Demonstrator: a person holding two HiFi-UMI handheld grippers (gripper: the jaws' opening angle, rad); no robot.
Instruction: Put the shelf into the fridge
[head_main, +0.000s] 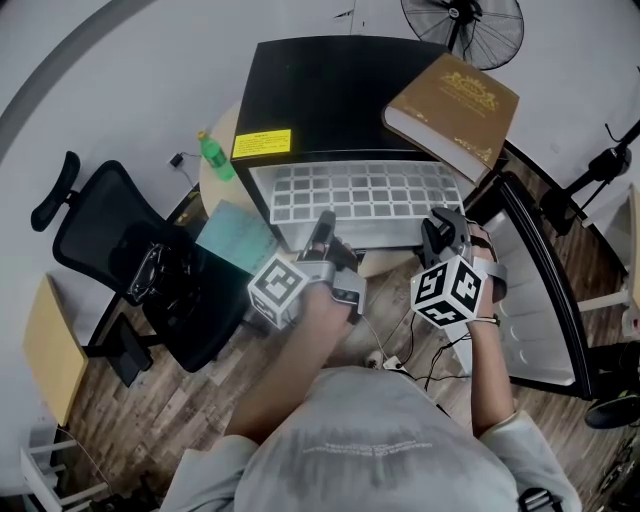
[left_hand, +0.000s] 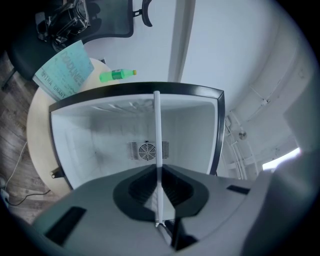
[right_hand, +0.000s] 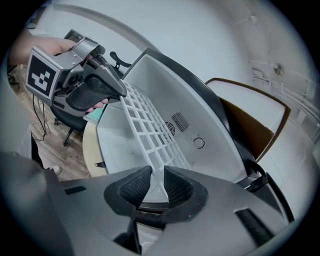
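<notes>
Left tongs (left_hand: 158, 172) pinch the white grid shelf (left_hand: 157, 130) edge-on, while the right tongs (right_hand: 158, 182) stand narrowly apart round its near corner. It looks thin, stiff and light, best held level along this front edge. Its far end reaches into the open fridge (left_hand: 100, 135).

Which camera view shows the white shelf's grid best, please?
The head view: the shelf shows its grid from above. The left gripper view sees it edge-on, a thin line; the right gripper view shows part, slanted.

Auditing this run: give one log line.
step: shelf at fridge mouth | left gripper: shut on shelf | right gripper: around shelf edge, grip unclear
</notes>
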